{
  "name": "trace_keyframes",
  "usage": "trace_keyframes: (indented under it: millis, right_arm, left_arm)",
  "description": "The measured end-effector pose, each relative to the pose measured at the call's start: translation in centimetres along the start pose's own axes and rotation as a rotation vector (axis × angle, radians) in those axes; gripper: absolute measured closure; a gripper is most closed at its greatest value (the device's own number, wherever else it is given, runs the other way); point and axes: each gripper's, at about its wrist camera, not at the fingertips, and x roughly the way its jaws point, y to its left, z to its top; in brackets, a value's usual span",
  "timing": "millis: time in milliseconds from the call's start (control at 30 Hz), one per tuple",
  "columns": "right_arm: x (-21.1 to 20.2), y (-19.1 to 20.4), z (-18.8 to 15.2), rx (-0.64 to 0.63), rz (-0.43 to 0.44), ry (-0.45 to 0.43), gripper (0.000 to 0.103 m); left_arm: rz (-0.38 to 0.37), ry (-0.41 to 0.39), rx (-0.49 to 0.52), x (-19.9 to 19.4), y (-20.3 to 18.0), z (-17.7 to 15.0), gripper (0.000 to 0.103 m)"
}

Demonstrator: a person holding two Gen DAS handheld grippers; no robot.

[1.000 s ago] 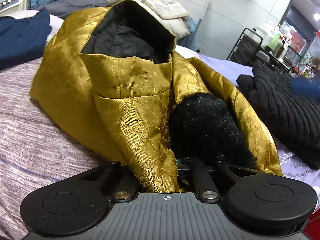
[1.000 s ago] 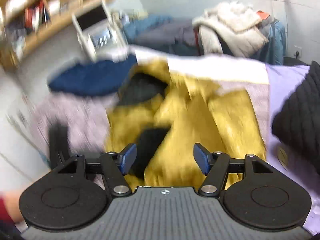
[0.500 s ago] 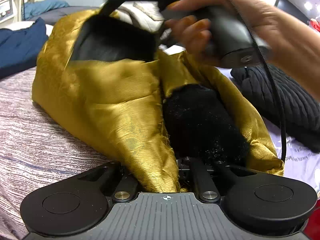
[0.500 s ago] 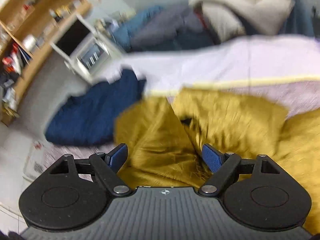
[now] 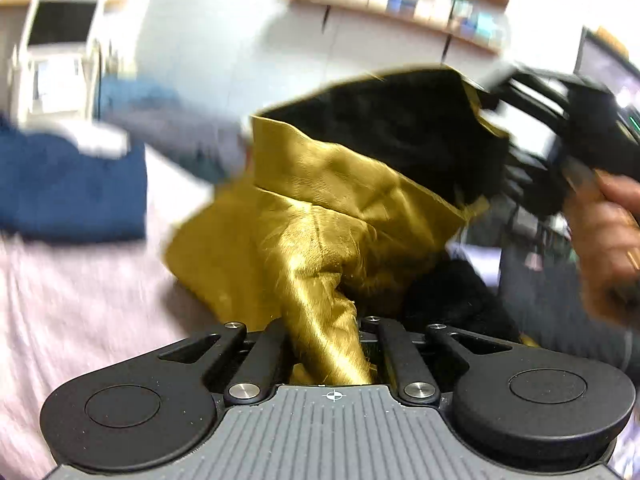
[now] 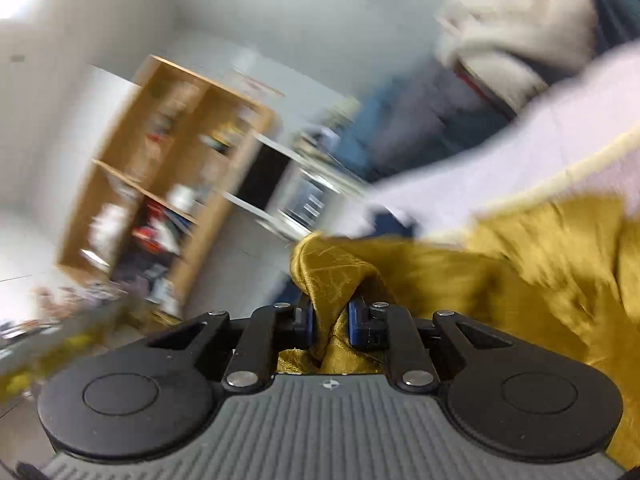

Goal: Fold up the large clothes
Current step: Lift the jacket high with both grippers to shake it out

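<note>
A shiny gold garment (image 5: 340,200) with a black lining (image 5: 400,128) and a black furry cuff (image 5: 452,300) hangs lifted above the bed. My left gripper (image 5: 326,340) is shut on a bunched fold of the gold cloth. My right gripper (image 6: 330,320) is shut on another gold fold (image 6: 332,276), with the rest of the garment (image 6: 540,272) stretching to the right. In the left wrist view the right gripper (image 5: 560,120) and the hand holding it show at the upper right, at the garment's black-lined edge.
The bed's pale purple cover (image 5: 80,300) lies below. A dark blue garment (image 5: 68,196) lies at the left. A pile of clothes (image 6: 512,28) sits at the far side. A wooden shelf unit (image 6: 160,184) stands by the wall. Both views are motion-blurred.
My right gripper closed on the gold cloth. Both grippers lifted the garment off the bed, and both views swung upward toward the walls.
</note>
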Motion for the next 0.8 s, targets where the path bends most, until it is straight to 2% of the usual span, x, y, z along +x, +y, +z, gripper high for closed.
trace_keyframes:
  millis: [167,233,300,367,533,633,700,800]
  right_arm:
    - [-6.4,9.4,1.1,-0.203,0.146,-0.137,0.085]
    - [-9.0,13.0,1.5,-0.286,0.204,-0.196,0.089]
    - [-11.3,16.3,1.8,-0.363,0.261,-0.254,0.089]
    - [-13.0,18.8,1.8,-0.424,0.296,-0.299,0.091]
    - [-15.4,22.9,1.5,-0.545,0.374,-0.408,0.092]
    - [-15.4,23.2,2.6,-0.565,0.364,-0.45,0.092]
    - [-14.3,21.7,4.4,-0.51,0.354,-0.453,0.092]
    - [-10.9,17.6,6.7,-0.448,0.195,-0.446,0.093]
  left_arm:
    - [0.033,-0.303,0.041,-5.7,-1.2,7.5,0.061]
    - [0.045,-0.425,0.075,-8.7,-1.7,10.1,0.062]
    - [0.045,-0.528,0.1,-11.5,-2.3,12.3,0.062]
    - [0.037,-0.596,0.12,-13.7,-2.8,14.3,0.061]
    - [-0.057,-0.685,0.09,-16.7,-3.1,18.5,0.06]
    - [-0.044,-0.739,0.117,-15.8,-4.1,20.4,0.062]
    - [-0.019,-0.716,0.127,-13.4,-4.1,21.2,0.062]
    - [0.023,-0.612,0.105,-7.5,-2.5,20.4,0.062]
